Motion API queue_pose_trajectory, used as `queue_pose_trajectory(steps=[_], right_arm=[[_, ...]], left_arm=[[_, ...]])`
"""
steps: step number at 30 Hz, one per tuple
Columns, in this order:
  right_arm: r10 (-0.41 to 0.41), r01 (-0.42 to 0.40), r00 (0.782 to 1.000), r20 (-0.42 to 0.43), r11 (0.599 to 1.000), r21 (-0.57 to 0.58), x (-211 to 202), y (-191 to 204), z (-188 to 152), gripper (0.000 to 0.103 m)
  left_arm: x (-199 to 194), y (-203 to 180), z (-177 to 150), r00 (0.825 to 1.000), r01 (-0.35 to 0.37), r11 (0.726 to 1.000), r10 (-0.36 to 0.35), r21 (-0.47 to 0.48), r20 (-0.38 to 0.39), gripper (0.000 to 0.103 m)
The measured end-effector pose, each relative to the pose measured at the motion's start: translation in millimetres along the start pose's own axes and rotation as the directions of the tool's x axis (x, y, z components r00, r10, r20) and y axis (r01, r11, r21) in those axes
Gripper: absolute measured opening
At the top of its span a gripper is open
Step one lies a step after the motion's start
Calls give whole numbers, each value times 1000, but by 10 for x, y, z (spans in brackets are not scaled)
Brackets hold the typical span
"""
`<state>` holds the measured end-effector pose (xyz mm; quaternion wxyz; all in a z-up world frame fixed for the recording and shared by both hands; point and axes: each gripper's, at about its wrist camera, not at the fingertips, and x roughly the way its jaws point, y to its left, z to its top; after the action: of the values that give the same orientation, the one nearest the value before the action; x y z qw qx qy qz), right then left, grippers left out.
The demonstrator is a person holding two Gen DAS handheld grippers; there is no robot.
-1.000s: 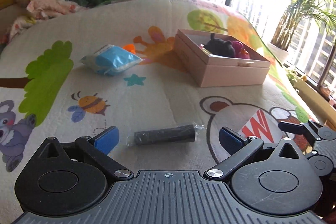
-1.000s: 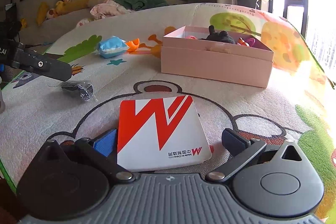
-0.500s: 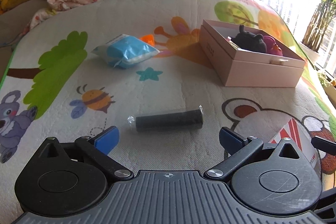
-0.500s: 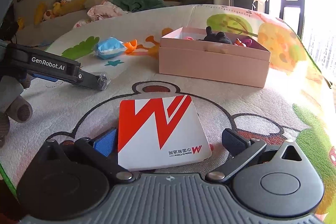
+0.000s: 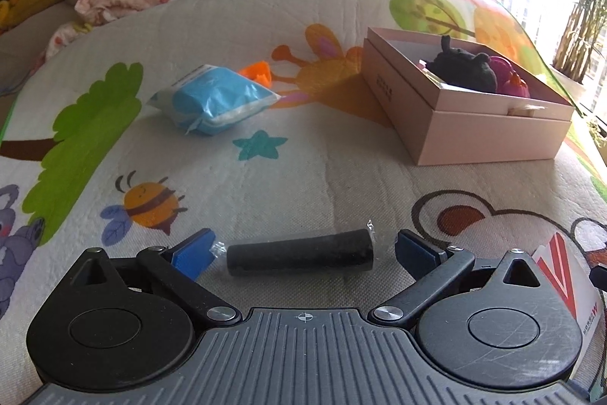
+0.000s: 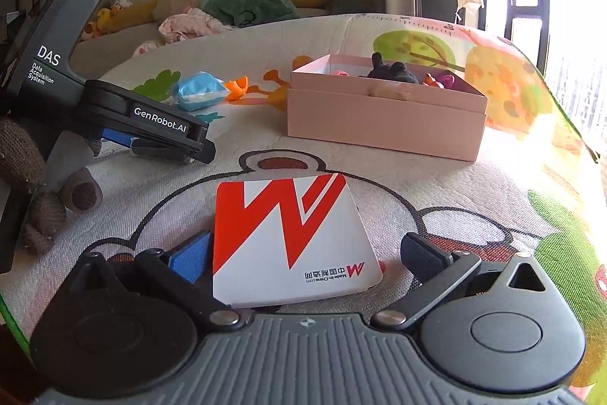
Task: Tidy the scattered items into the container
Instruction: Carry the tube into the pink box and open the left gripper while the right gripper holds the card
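Covering the whole surface is a cream play mat [image 5: 311,177] printed with a green tree, a bee, a teal star and a bear outline; behind it lies a sofa with a green blanket [image 6: 250,5] and crumpled pink cloth, framed pictures hang on the wall, and bright windows stand at the right. On the mat's far right sits the pink box [image 5: 489,135], open, holding a black plush and pink toys. Well left of it lie a blue packet [image 5: 212,101] and a small orange piece [image 5: 260,73]. The right gripper [image 6: 303,257] has its jaws wide apart around a red-and-white card [image 6: 288,245], without squeezing it. The left gripper [image 5: 303,249], jaws just narrowing yet spread, brackets a wrapped black cylinder [image 5: 299,253] without pressing it.
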<state>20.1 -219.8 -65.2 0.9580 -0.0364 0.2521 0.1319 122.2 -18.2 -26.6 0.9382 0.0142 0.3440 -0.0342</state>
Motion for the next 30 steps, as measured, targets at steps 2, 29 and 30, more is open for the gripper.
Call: queue_pose_trajectory(steps=[2, 29, 30], right_arm=[[3, -3, 1000, -9, 1000, -4, 1, 0, 16, 103], [35, -57, 985, -170, 991, -123, -217, -24, 575, 80], [31, -52, 987, -157, 990, -130, -282, -53, 623, 80]], left_arm=[[-12, 2, -1, 1000, -4, 1000, 4, 15, 5, 91], [-988, 165, -248, 981, 147, 987, -154, 69, 119, 90], [-1015, 129, -218, 978, 153, 985, -162, 83, 128, 90]])
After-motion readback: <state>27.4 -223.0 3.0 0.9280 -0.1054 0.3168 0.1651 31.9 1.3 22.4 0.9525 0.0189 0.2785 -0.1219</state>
